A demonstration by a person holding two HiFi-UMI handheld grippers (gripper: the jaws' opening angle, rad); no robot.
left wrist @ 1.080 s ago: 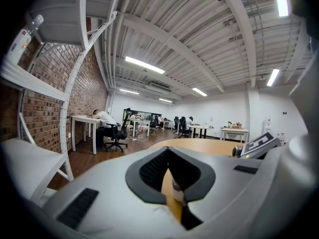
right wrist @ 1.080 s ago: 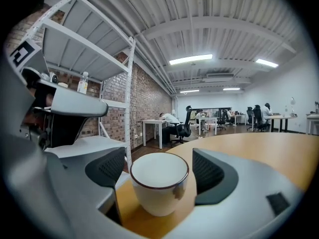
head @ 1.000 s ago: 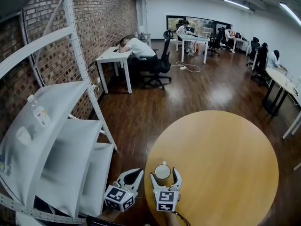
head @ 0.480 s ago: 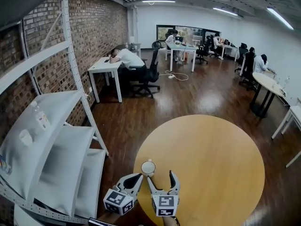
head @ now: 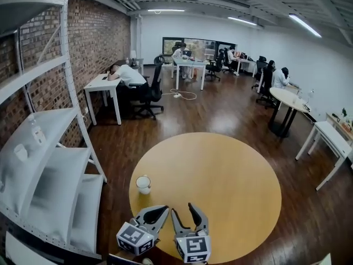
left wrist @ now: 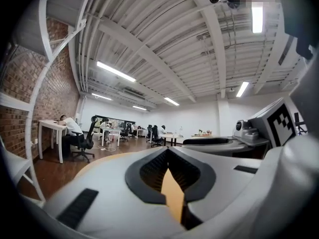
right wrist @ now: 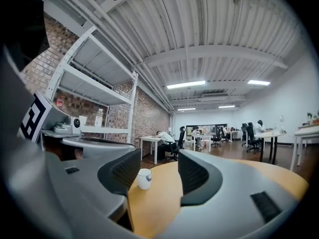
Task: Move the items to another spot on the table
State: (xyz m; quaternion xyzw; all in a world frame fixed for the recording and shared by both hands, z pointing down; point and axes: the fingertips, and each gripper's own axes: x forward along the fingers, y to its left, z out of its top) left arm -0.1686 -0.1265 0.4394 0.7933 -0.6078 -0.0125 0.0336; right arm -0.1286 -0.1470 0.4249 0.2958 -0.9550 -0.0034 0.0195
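Near: round wood desk (head: 220,175) x1, w/ white cup (head: 143,184) x1 on it. Rear right: 2nd round desk (head: 289,97) x1. Left: white shelf rack (head: 60,164) x1, carrying bottle (head: 37,132) x1 + small white cup (head: 20,152) x1. Also white rect. desks (head: 102,83) x2 clear, more at far end, no. unclear. Seated people (head: 126,73): min 4, exact no. unclear

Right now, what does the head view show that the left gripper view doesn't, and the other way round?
Head view only: the white cup standing on the round table. Left gripper view only: the left gripper from behind its jaws, ribbed faces meeting, nothing between them. Both: the table's wooden top, the brick wall, the white desk with a person slumped on it.
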